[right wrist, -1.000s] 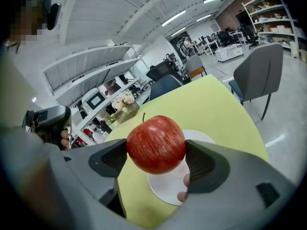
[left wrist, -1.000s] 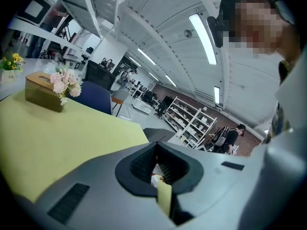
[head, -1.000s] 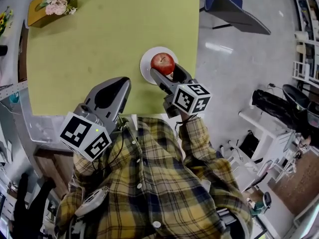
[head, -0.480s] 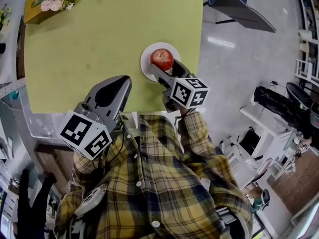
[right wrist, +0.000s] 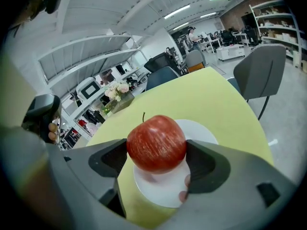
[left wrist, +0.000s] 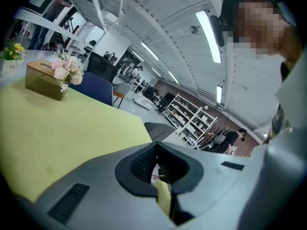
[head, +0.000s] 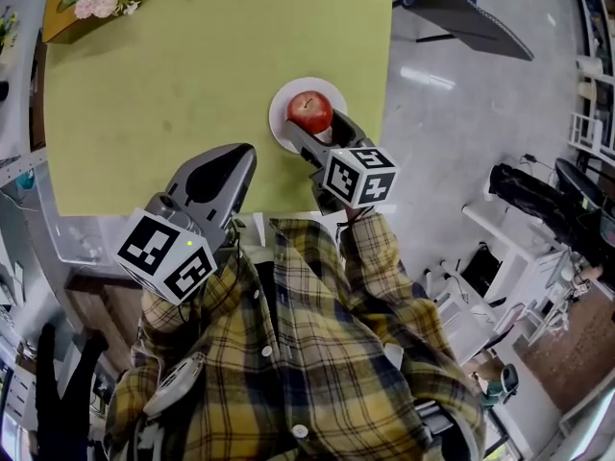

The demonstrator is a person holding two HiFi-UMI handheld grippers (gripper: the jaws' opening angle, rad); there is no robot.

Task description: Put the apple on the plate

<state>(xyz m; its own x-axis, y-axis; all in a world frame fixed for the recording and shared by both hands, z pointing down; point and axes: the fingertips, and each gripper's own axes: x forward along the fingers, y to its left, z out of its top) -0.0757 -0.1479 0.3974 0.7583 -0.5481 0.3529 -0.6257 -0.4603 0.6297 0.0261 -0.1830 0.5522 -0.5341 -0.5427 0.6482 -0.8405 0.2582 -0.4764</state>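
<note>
A red apple (head: 309,111) sits between the jaws of my right gripper (head: 315,128), which is shut on it. It hangs over the white plate (head: 281,123) near the right edge of the yellow-green table (head: 173,84). In the right gripper view the apple (right wrist: 156,143) fills the gap between the jaws of the right gripper (right wrist: 156,156), and its shadow falls on the plate (right wrist: 204,134) just below. My left gripper (head: 229,161) hovers at the table's near edge, jaws together and holding nothing. The left gripper (left wrist: 158,169) points across the bare tabletop.
A tissue box topped with flowers (head: 85,10) stands at the table's far left corner. A blue-grey chair (head: 452,12) is on the floor beyond the table's right side. The plate lies close to the table's right edge.
The right gripper with the apple has edged slightly farther over the plate. The left gripper has hardly moved.
</note>
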